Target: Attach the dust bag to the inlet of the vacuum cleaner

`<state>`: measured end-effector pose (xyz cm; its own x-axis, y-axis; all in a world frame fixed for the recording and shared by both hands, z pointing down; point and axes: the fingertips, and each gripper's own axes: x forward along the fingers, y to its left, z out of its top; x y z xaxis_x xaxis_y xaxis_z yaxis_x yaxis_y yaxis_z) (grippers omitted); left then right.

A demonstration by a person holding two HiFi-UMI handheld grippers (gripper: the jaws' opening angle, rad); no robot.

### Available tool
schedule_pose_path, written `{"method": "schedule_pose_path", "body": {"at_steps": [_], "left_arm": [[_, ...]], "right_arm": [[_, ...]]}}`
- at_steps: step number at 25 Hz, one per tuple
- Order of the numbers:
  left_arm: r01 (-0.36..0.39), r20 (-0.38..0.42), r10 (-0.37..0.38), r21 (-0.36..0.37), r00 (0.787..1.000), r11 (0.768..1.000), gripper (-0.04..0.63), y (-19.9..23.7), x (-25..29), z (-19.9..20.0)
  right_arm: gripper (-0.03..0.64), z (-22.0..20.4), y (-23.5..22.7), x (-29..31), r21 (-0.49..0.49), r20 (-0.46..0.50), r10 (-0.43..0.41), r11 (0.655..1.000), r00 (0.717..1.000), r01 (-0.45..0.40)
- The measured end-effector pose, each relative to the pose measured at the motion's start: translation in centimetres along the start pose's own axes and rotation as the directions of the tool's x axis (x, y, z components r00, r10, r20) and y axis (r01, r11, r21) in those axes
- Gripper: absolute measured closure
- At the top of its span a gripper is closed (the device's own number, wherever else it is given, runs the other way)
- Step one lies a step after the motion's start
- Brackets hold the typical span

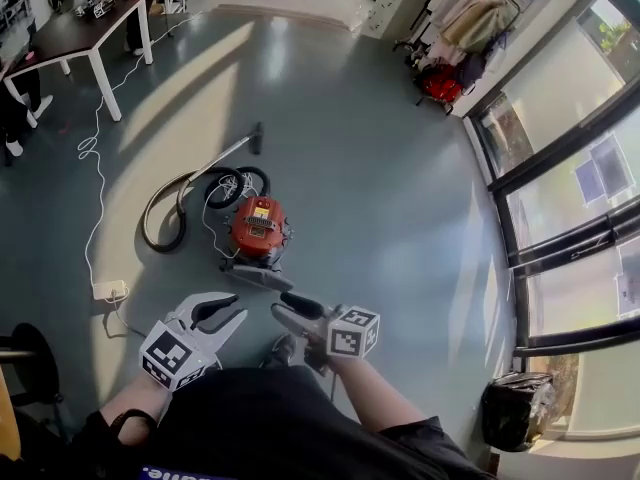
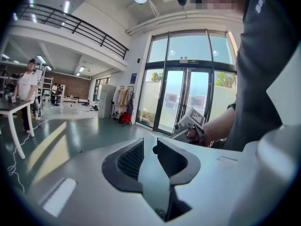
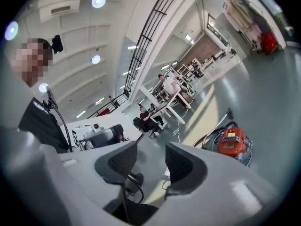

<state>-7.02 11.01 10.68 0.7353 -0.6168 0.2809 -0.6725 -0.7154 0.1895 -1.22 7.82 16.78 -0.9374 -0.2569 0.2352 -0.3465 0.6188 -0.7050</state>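
Note:
The red vacuum cleaner [image 1: 258, 228] stands on the grey floor ahead of me, with a grey flap [image 1: 258, 277] at its near side. Its hose [image 1: 160, 213] coils off to the left. In the right gripper view the vacuum cleaner [image 3: 233, 142] sits low on the right. My left gripper [image 1: 238, 307] and right gripper [image 1: 281, 306] hang side by side in the air just short of the vacuum, both open with nothing between their fingers. The left gripper [image 2: 150, 150] looks toward the glass doors and sees the right gripper [image 2: 190, 122] in a hand. No dust bag shows in any view.
A white cable [image 1: 97, 158] runs from a power strip [image 1: 108, 290] toward a dark-topped table [image 1: 70, 30] at the back left, where people stand. A clothes rack [image 1: 462, 23] and glass wall [image 1: 570, 168] line the right. A black bag [image 1: 515, 406] stands near right, a chair [image 1: 22, 360] near left.

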Motion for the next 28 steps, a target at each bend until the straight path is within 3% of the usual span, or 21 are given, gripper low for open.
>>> {"method": "schedule_pose_path", "body": {"at_steps": [4,8,12,18,21,25,28], "left_arm": [[0.027,0.033,-0.027,0.014,0.999,1.0,0.488,-0.1,-3.3,0.7],[0.079,0.027,-0.079,0.007,0.997,0.997,0.492,-1.0,-5.4,-0.7],[0.112,0.043,-0.112,-0.004,0.993,0.994,0.506,-2.8,-6.6,-0.7],[0.095,0.038,-0.095,-0.007,0.995,0.995,0.509,-5.6,-5.8,-0.6],[0.065,0.015,-0.065,0.008,0.998,0.998,0.514,-7.5,-4.3,-0.7],[0.031,-0.009,-0.032,-0.045,0.999,0.998,0.52,-10.7,-1.5,-0.4],[0.007,-0.013,-0.007,-0.037,1.0,0.999,0.526,-13.1,0.0,-0.1]], "right_arm": [[0.448,-2.1,3.0,1.8,-0.032,0.027,-0.074,0.997,0.997,0.075],[0.457,-4.2,6.0,2.2,-0.032,0.044,-0.1,0.994,0.994,0.101],[0.492,-4.6,8.2,1.6,-0.107,0.043,-0.118,0.987,0.992,0.122],[0.546,-5.3,9.0,-0.3,-0.263,0.043,-0.12,0.956,0.992,0.127],[0.572,-5.5,8.8,-2.5,-0.293,0.055,-0.095,0.95,0.994,0.107],[0.612,-4.5,8.5,-6.7,-0.322,0.106,-0.058,0.943,0.993,0.089],[0.624,-3.5,9.4,-9.1,-0.369,0.131,-0.01,0.928,0.991,0.058]]}}
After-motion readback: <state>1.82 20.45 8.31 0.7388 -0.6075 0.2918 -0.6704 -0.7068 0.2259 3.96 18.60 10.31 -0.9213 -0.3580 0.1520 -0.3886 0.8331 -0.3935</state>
